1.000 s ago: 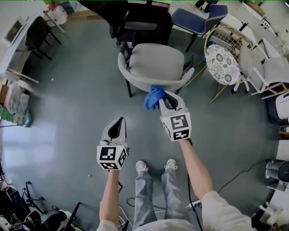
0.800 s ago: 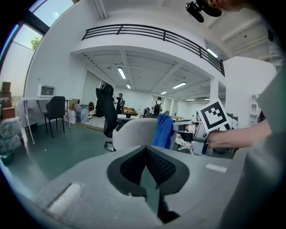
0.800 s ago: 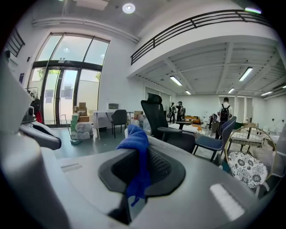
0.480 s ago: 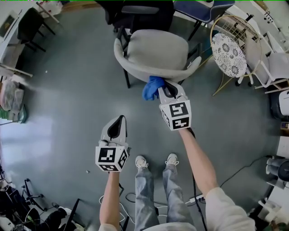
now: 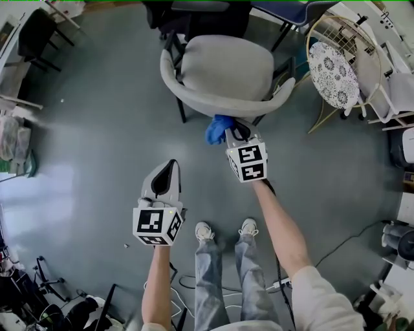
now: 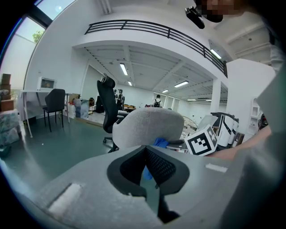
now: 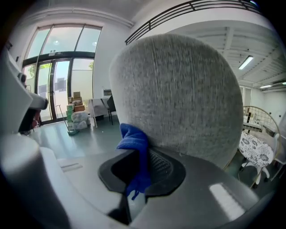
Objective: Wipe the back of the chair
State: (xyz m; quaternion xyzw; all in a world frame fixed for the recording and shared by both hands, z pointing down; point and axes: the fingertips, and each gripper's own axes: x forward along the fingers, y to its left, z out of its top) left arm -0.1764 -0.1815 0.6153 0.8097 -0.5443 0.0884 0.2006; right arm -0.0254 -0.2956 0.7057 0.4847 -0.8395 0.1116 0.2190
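Note:
A grey upholstered chair (image 5: 226,68) stands ahead of me with its curved back (image 5: 217,103) facing me. My right gripper (image 5: 238,132) is shut on a blue cloth (image 5: 217,128), which presses against the lower middle of the chair back. In the right gripper view the blue cloth (image 7: 136,154) hangs from the jaws against the grey fabric of the chair back (image 7: 178,94). My left gripper (image 5: 165,176) hangs lower left, away from the chair, jaws closed on nothing. The left gripper view shows the chair back (image 6: 149,125) and the cloth (image 6: 161,143) beyond.
A black office chair (image 5: 194,16) stands behind the grey one. A round wire chair with a patterned cushion (image 5: 333,61) is at the right. A white table edge (image 5: 16,97) and bags (image 5: 13,145) lie at the left. My shoes (image 5: 223,229) are on the grey floor.
The grey chair has drawn nearer. My right gripper with the blue cloth has stayed on the chair back's lower edge. The left gripper drifted slightly down.

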